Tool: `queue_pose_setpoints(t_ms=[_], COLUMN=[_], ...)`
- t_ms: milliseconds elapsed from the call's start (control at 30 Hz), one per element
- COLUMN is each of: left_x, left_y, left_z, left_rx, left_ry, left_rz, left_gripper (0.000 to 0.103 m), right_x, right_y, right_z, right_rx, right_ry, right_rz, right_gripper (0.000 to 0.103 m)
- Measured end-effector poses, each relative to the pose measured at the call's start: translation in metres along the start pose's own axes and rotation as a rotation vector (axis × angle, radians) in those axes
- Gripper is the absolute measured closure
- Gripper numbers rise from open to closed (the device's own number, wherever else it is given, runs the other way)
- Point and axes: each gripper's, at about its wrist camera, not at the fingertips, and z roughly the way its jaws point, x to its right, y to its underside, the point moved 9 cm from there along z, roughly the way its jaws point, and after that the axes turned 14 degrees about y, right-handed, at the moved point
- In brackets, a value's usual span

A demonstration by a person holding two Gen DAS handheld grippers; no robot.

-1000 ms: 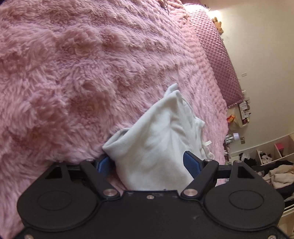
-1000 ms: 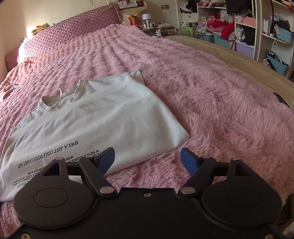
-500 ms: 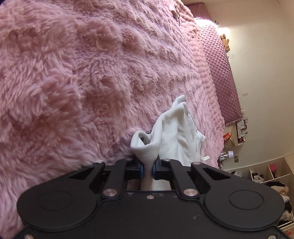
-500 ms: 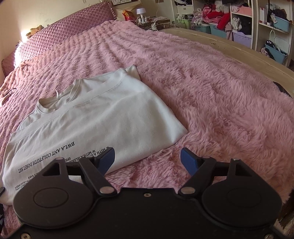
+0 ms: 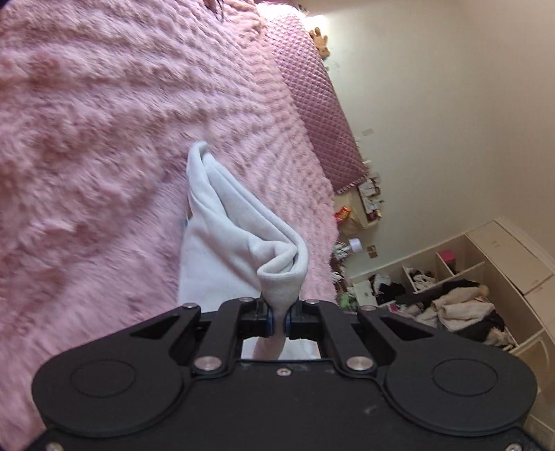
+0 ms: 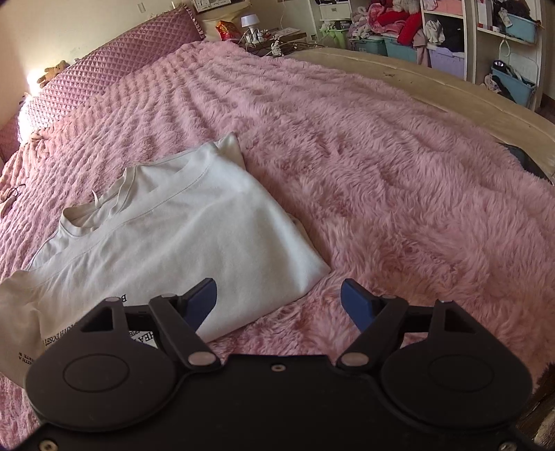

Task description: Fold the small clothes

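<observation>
A white T-shirt [image 6: 180,236] with black lettering lies partly folded on the pink fluffy blanket [image 6: 381,180]. In the left wrist view my left gripper [image 5: 278,321] is shut on a bunched corner of the white T-shirt [image 5: 229,229], which hangs lifted off the blanket [image 5: 86,138]. In the right wrist view my right gripper [image 6: 279,300] stands open just above the shirt's near right corner, its left blue pad over the cloth and its right pad over the blanket, with nothing gripped. At the left edge of that view the shirt's corner is raised.
A quilted pink headboard [image 6: 114,66] with a small teddy bear [image 6: 52,73] runs along the far side. Shelves with bins and clothes [image 6: 433,34] stand beyond the bed's beige edge [image 6: 451,90]. A cluttered nightstand [image 6: 256,31] sits by the headboard.
My left gripper shut on the shirt's corner and lifted it off the blanket. The right gripper, still open, shifted slightly closer to the shirt's near right corner.
</observation>
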Motion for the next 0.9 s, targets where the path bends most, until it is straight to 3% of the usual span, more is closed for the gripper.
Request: queue_pose_setpoints(t_ms=[200, 367, 433, 567, 600, 667, 800, 900], left_x=[0.054, 0.086, 0.075, 0.023, 0.013, 0.005, 0.030, 0.062], left_y=[0.058, 0.142, 0.186, 0.271, 0.280, 0.277, 0.253, 0.226], left_z=[0.077, 0.142, 0.165, 0.187, 0.188, 0.193, 0.187, 0.162], left_rx=[-0.167, -0.375, -0.483, -0.730, -0.760, -0.761, -0.774, -0.728], left_ry=[0.176, 0.282, 0.266, 0.093, 0.062, 0.073, 0.111, 0.189], left_rz=[-0.008, 0.024, 0.021, 0.059, 0.066, 0.050, -0.020, 0.060], left_gripper=[0.101, 0.101, 0.101, 0.098, 0.097, 0.093, 0.032, 0.022], right_x=[0.025, 0.050, 0.059, 0.069, 0.068, 0.066, 0.057, 0.042], right_y=[-0.013, -0.023, -0.025, -0.026, -0.026, -0.026, -0.029, -0.029], right_z=[0.005, 0.005, 0.005, 0.009, 0.009, 0.008, 0.004, -0.003], right_rx=[-0.001, 0.009, 0.011, 0.007, 0.005, 0.010, 0.038, 0.075], right_ry=[0.015, 0.039, 0.048, 0.058, 0.053, 0.041, -0.011, -0.119], right_rz=[0.060, 0.091, 0.101, 0.105, 0.100, 0.085, 0.063, 0.045], right_gripper=[0.024, 0.024, 0.024, 0.024, 0.024, 0.024, 0.024, 0.024])
